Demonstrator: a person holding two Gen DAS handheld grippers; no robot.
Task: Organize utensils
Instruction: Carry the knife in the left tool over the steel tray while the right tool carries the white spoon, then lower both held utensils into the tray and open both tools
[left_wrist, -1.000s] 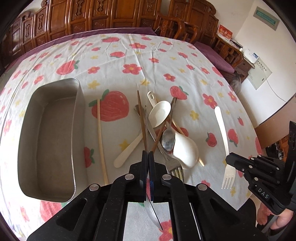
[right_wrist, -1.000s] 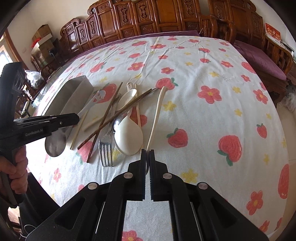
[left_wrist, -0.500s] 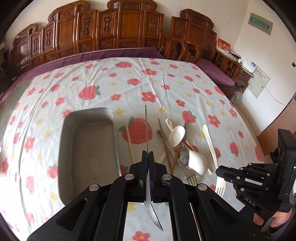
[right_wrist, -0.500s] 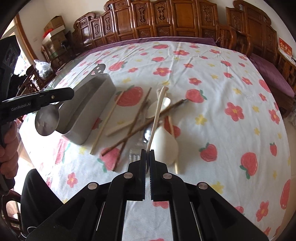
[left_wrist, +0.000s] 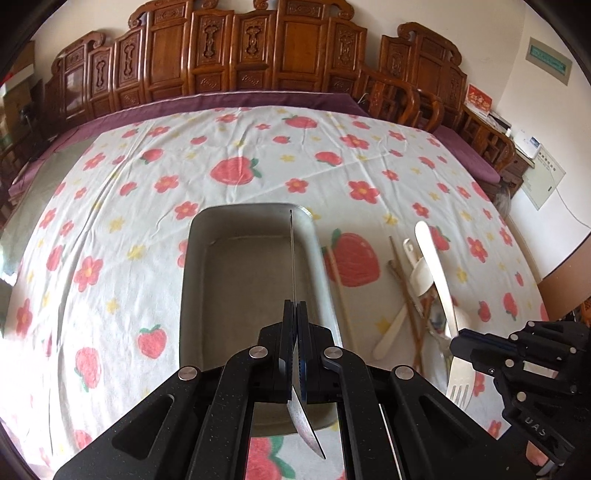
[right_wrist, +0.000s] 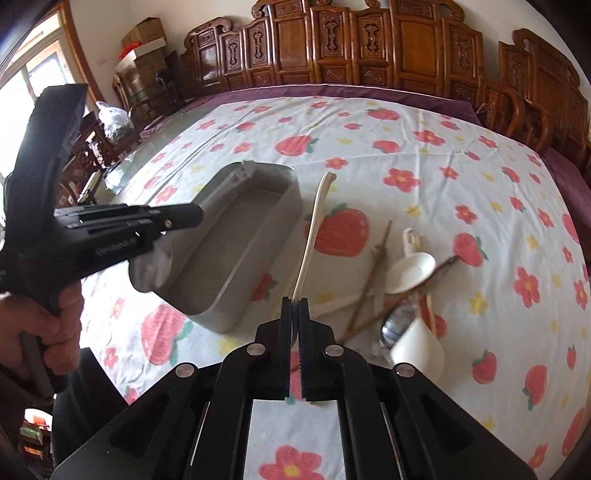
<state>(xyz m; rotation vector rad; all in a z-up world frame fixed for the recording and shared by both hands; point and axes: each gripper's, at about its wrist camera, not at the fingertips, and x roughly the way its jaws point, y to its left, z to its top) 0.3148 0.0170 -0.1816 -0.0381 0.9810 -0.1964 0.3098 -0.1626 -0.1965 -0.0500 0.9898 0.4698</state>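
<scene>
Left gripper: jaws clamped on a metal spoon, seen edge-on from its own camera; the thin handle runs toward 12 o'clock over the metal tray, the bowl hangs below the jaws. From the right camera the same spoon bowl shows beneath the left gripper, at the tray's near left corner. A hand grips that tool's handle at 8 o'clock.

Metal tray: rectangular, resting on the counter, which is covered by a strawberry-and-flower cloth; nothing is visible inside it.

Right gripper: jaws pinched on a cream plastic fork, handle rising toward 12 o'clock, just right of the tray. In the left camera the right gripper sits at 4 o'clock, the fork passing through it with its tines pointing down.

Loose pile on the counter at 3 o'clock of the tray: white spoons, brown chopsticks, a pale chopstick lying nearest the tray wall
</scene>
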